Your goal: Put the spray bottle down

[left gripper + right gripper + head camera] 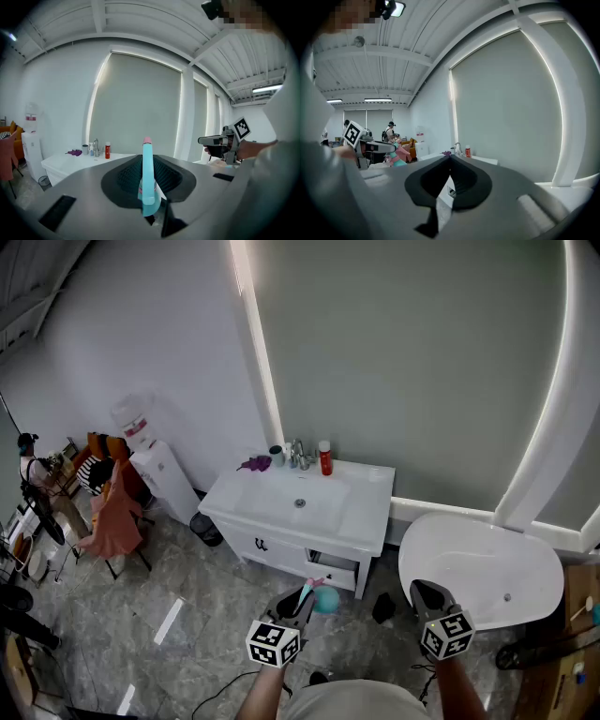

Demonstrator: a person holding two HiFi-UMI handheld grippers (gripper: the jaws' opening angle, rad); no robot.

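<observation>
The spray bottle [326, 599] is teal with a pink tip. It is held in the air in front of the white vanity [366, 521], with my left gripper [298, 600] shut on it. In the left gripper view the spray bottle [147, 180] stands upright between the jaws, pink tip on top. My right gripper [429, 595] hovers to the right, over the floor near the bathtub [483, 570]. In its own view the right gripper [450, 157] has its jaws closed together with nothing between them. The right gripper view also shows the spray bottle [397, 159] at the left.
On the vanity's back edge stand a faucet [297, 454], a red bottle [324, 457] and a purple cloth [254, 464]. A water dispenser [155, 468], a black bin [206, 529] and a chair draped with orange clothes [112, 510] stand left. A person [33, 465] is at the far left.
</observation>
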